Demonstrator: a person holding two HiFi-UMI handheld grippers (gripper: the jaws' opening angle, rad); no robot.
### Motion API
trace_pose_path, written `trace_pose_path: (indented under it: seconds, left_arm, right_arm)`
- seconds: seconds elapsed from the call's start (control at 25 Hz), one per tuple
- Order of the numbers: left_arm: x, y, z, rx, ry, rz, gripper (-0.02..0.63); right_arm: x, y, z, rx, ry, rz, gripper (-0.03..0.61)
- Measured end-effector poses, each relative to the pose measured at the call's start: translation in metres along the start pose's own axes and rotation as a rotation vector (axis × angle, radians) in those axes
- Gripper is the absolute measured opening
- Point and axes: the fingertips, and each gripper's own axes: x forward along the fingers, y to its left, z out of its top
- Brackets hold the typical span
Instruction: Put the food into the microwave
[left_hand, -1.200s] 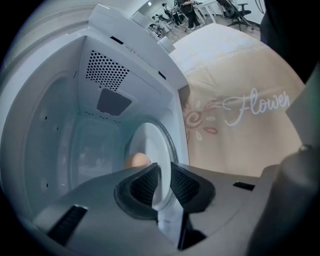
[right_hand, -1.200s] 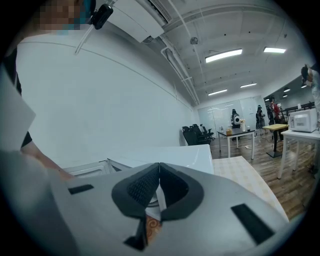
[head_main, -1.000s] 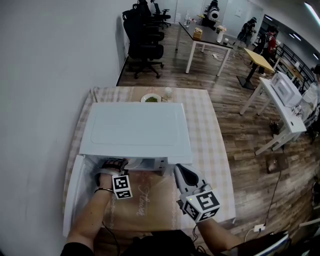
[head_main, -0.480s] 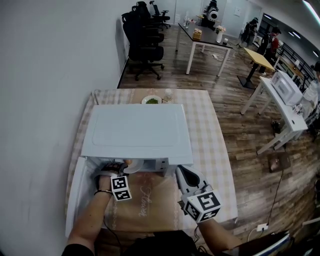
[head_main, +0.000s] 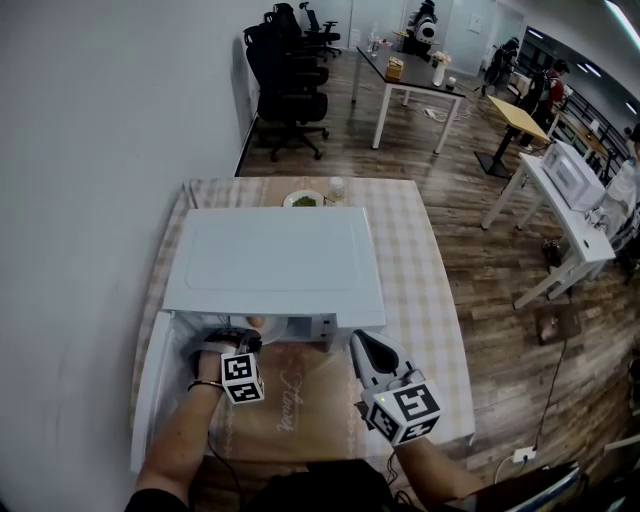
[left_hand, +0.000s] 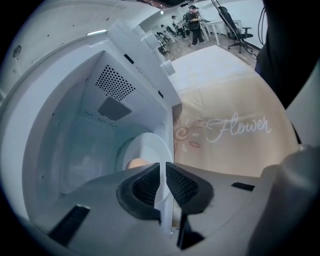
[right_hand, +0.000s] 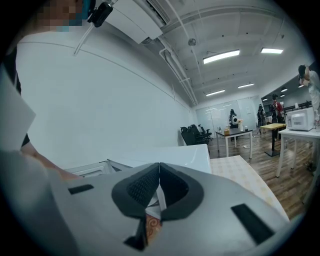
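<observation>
A white microwave (head_main: 270, 265) stands on the table with its door (head_main: 150, 380) swung open to the left. Inside, a white plate (left_hand: 147, 150) carries a brownish piece of food (left_hand: 134, 163); in the head view only a sliver of the plate (head_main: 262, 322) shows at the cavity mouth. My left gripper (left_hand: 160, 175) (head_main: 238, 330) sits at that mouth, just in front of the plate. Its jaws are closing, with a narrow slit left and nothing pinched between the pads. My right gripper (head_main: 358, 338) (right_hand: 160, 170) hovers right of the opening, shut and empty.
A beige mat (head_main: 300, 400) with "Flower" lettering lies in front of the microwave on the checked tablecloth (head_main: 430, 300). Behind the microwave are a plate of greens (head_main: 303, 198) and a small cup (head_main: 337, 185). A white wall runs along the left.
Half a second ago more of the white plate showed at the cavity mouth; now only a sliver shows under the microwave's top. My left hand shifted slightly. The right gripper stayed still.
</observation>
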Motion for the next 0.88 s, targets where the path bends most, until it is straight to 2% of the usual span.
trace_pose_path:
  seconds: [0.12,0.24,0.52,0.72,0.88]
  left_arm:
    - [-0.006,-0.006,0.003,-0.02,-0.015,-0.037,0.05]
    - [-0.005,-0.012,0.0,-0.005,-0.009,-0.057,0.061]
    - [0.01,-0.006,-0.01,-0.001,0.042,-0.037,0.061]
    - [0.018,0.006,-0.019,-0.059,0.064,-0.004,0.06]
    - [0.023,0.01,-0.018,-0.078,0.056,-0.007,0.06]
  right_arm:
    - [-0.002,-0.003,0.0,-0.002,-0.002,-0.007,0.009]
    - [-0.002,-0.005,-0.003,0.008,0.005,-0.014,0.009]
    - [-0.001,-0.001,-0.001,0.003,-0.001,-0.005,0.009]
    - [-0.003,-0.001,-0.001,0.002,0.012,-0.015,0.009]
    - [-0.003,-0.003,-0.004,0.0,0.017,-0.021,0.009]
